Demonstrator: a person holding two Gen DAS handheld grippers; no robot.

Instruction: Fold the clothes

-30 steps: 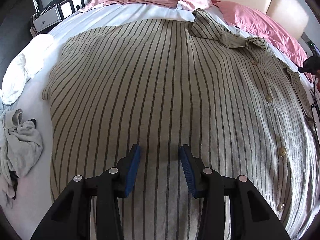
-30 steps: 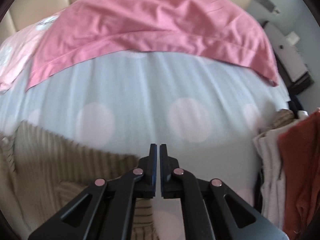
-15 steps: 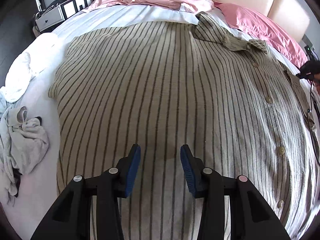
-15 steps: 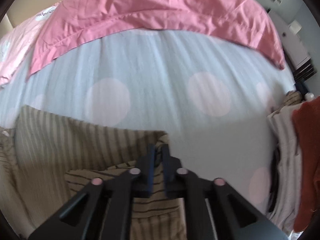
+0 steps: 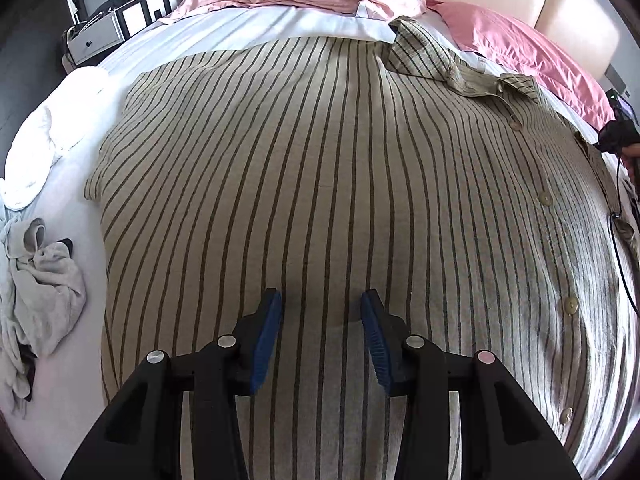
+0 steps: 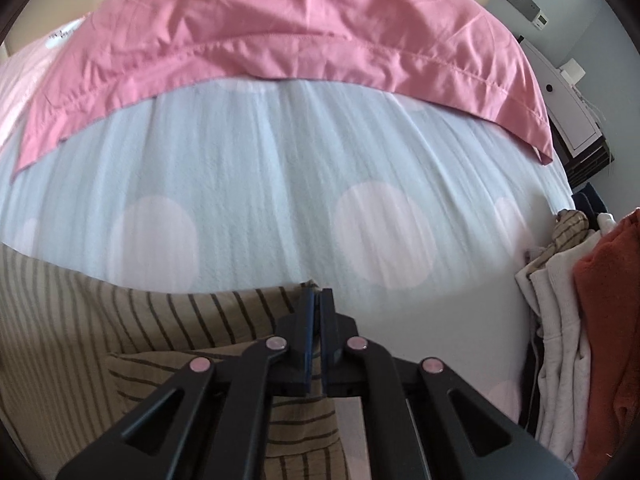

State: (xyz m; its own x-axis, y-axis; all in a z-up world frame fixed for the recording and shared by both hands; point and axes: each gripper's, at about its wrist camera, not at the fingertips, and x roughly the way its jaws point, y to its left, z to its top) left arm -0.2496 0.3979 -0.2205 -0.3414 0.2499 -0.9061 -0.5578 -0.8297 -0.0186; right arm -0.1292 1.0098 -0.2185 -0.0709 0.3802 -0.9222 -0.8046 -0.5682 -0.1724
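Observation:
A beige shirt with dark stripes (image 5: 320, 184) lies spread flat on the bed, collar at the far right and button placket down the right side. My left gripper (image 5: 321, 308) stands open low over its near middle, blue pads apart with only flat cloth beneath them. In the right wrist view, a folded sleeve of the shirt (image 6: 168, 320) lies at the lower left on the dotted sheet. My right gripper (image 6: 316, 294) is shut at that sleeve's far corner, and a tip of striped cloth shows pinched at its fingertips.
Pink pillows (image 6: 280, 28) lie along the headboard. White and grey garments (image 5: 36, 272) are heaped at the bed's left edge. A pile of cream and rust-red clothes (image 6: 580, 320) sits at the right edge. Nightstands stand beside the bed.
My right gripper has come down from over the bare sheet onto the sleeve corner and closed its narrow gap. The left gripper has stayed put, still open.

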